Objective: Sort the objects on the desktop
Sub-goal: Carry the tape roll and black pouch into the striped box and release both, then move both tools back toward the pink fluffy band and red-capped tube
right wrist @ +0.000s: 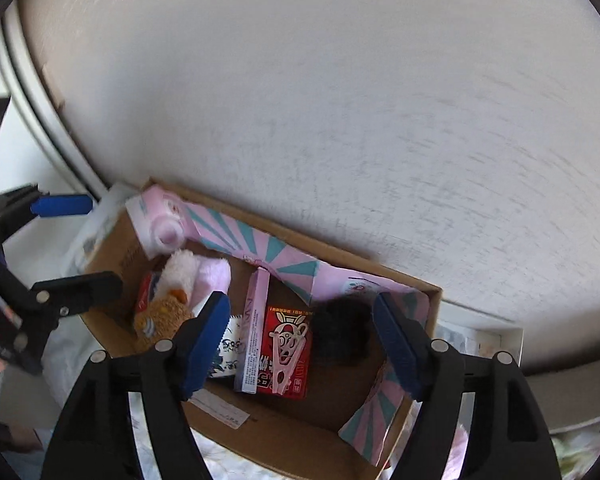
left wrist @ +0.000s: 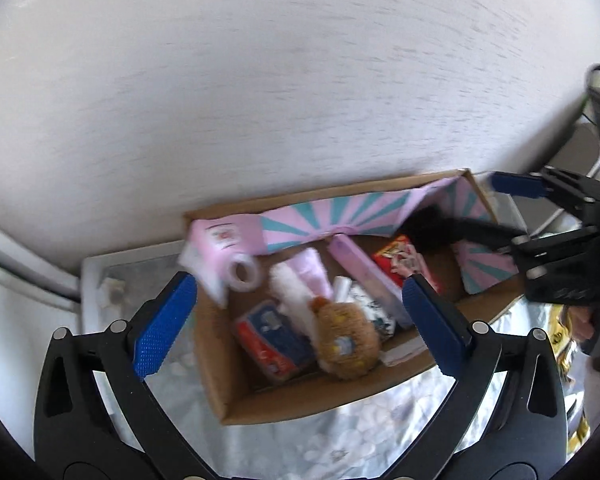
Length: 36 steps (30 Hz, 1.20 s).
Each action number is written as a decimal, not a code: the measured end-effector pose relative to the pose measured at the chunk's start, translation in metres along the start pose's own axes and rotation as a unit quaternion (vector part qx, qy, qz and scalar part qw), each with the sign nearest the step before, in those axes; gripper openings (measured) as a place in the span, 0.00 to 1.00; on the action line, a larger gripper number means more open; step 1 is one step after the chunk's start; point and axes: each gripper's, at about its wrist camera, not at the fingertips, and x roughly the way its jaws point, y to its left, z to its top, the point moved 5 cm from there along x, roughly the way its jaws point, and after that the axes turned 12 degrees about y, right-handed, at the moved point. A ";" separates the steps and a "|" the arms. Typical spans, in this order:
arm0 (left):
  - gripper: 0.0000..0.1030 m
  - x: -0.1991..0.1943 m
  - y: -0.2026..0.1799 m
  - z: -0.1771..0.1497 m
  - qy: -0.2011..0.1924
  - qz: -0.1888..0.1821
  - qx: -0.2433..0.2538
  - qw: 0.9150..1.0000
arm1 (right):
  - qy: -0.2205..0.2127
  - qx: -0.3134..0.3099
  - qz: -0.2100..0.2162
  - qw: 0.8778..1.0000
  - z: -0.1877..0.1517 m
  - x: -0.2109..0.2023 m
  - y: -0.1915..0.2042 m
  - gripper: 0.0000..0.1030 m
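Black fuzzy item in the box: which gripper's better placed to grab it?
Right, probably. The black fuzzy item sits between the fingers of the open right gripper; the open left gripper is centred over the brown plush instead.

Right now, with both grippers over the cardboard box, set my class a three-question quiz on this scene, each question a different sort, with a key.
1. True or false: the left gripper grips the brown plush toy.
2. What lies on top of the red packet? A) roll of tape B) pale clothes peg C) black fluffy item
3. Fill in: the roll of tape sits at a ___ of the cardboard box.

Key: 1 false, its fingers stand wide apart above the toy; 2 B, the pale clothes peg; 3 corner.
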 end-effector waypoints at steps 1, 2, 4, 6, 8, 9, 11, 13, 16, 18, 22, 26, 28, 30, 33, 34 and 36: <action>1.00 -0.003 0.005 -0.002 0.000 0.006 -0.006 1.000 | -0.006 0.008 0.001 1.000 -0.001 -0.006 -0.003 0.68; 1.00 -0.006 0.010 -0.005 -0.001 0.010 -0.012 1.000 | -0.012 0.015 0.001 1.000 -0.003 -0.012 -0.006 0.68; 1.00 -0.009 0.017 -0.013 -0.001 0.012 -0.024 1.000 | -0.022 0.026 0.001 0.999 -0.008 -0.024 -0.013 0.68; 1.00 -0.010 0.024 -0.021 0.004 0.003 -0.032 0.999 | -0.028 0.035 -0.001 0.999 -0.013 -0.034 -0.018 0.68; 1.00 -0.009 0.027 -0.028 0.009 -0.005 -0.035 0.999 | -0.029 0.040 -0.006 0.999 -0.017 -0.040 -0.022 0.69; 1.00 -0.008 0.028 -0.033 0.012 -0.005 -0.036 0.999 | -0.029 0.042 -0.008 0.999 -0.020 -0.044 -0.024 0.69; 1.00 -0.009 0.030 -0.041 0.017 -0.003 -0.036 0.999 | -0.030 0.045 -0.013 0.998 -0.024 -0.053 -0.028 0.69; 1.00 -0.013 0.032 -0.049 0.015 0.000 -0.034 0.999 | -0.033 0.046 -0.018 0.998 -0.029 -0.066 -0.033 0.69; 1.00 -0.023 0.035 -0.062 0.005 0.008 -0.030 1.000 | -0.039 0.055 -0.028 0.997 -0.040 -0.089 -0.043 0.69; 1.00 -0.030 0.034 -0.070 0.000 0.009 -0.024 1.000 | -0.042 0.066 -0.036 0.996 -0.049 -0.105 -0.048 0.69; 1.00 -0.042 0.027 -0.079 -0.007 -0.001 -0.012 1.000 | -0.053 0.093 -0.048 0.993 -0.069 -0.133 -0.055 0.69; 1.00 -0.051 0.012 -0.084 -0.018 -0.025 0.006 1.000 | -0.054 0.121 -0.056 0.990 -0.090 -0.152 -0.055 0.69; 1.00 -0.054 0.002 -0.086 -0.024 -0.033 0.015 0.999 | -0.049 0.126 -0.069 0.988 -0.099 -0.159 -0.053 0.69; 1.00 -0.058 -0.005 -0.091 -0.027 -0.039 0.020 0.999 | -0.044 0.130 -0.082 0.987 -0.106 -0.164 -0.050 0.69; 1.00 -0.061 -0.016 -0.099 -0.026 -0.051 0.021 0.998 | -0.045 0.133 -0.082 0.987 -0.112 -0.170 -0.049 0.69; 1.00 -0.061 -0.019 -0.102 -0.025 -0.055 0.022 0.998 | -0.046 0.134 -0.081 0.987 -0.112 -0.171 -0.049 0.69; 1.00 -0.062 -0.026 -0.107 -0.023 -0.056 0.022 0.998 | -0.048 0.134 -0.078 0.987 -0.115 -0.172 -0.051 0.69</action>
